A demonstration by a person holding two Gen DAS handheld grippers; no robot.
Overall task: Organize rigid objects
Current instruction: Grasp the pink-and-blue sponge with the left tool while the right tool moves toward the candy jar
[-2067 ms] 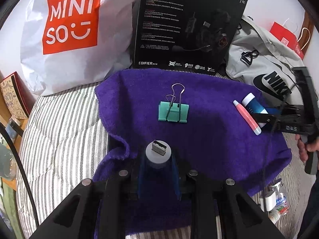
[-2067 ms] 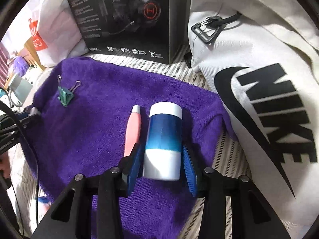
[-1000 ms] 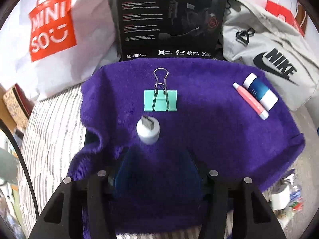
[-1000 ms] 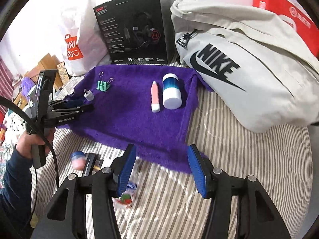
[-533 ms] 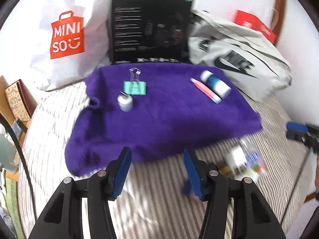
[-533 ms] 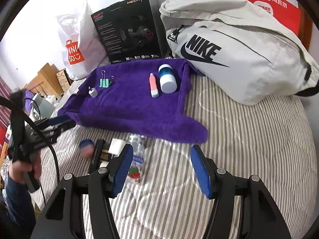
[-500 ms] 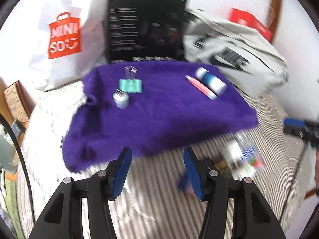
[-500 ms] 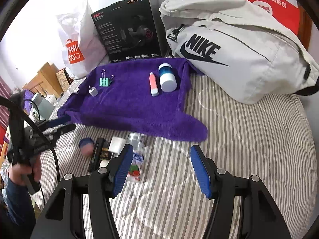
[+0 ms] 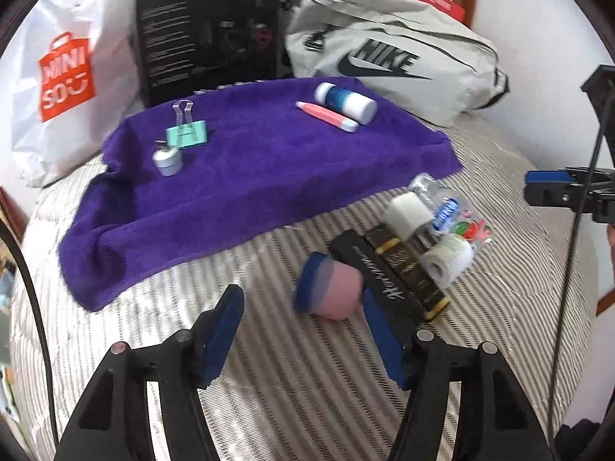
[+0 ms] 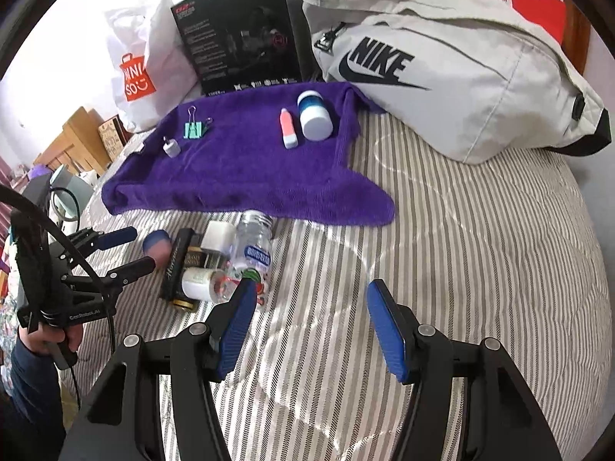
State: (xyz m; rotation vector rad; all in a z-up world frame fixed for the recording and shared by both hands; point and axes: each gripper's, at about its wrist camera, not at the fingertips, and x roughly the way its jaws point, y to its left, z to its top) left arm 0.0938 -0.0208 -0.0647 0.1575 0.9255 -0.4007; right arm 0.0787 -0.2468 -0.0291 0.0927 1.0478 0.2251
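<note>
- Purple towel point(image 9: 269, 169) carries our green binder clip point(image 9: 187, 135), USB plug point(image 9: 167, 159), pink tube point(image 9: 326, 116) and blue-white bottle point(image 9: 345, 100).
- Our left gripper point(image 9: 303, 307) gapes around the pink-blue pot point(image 9: 328, 288).
- Our right gripper point(image 10: 309, 324) gapes, empty.

the right gripper point(image 10: 309, 324) hangs spread wide over the striped bedding point(image 10: 480, 253); the left gripper point(image 10: 140, 247), jaws apart, flanks a pink-and-blue object point(image 10: 157, 246) below the purple towel point(image 10: 246, 169).
</note>
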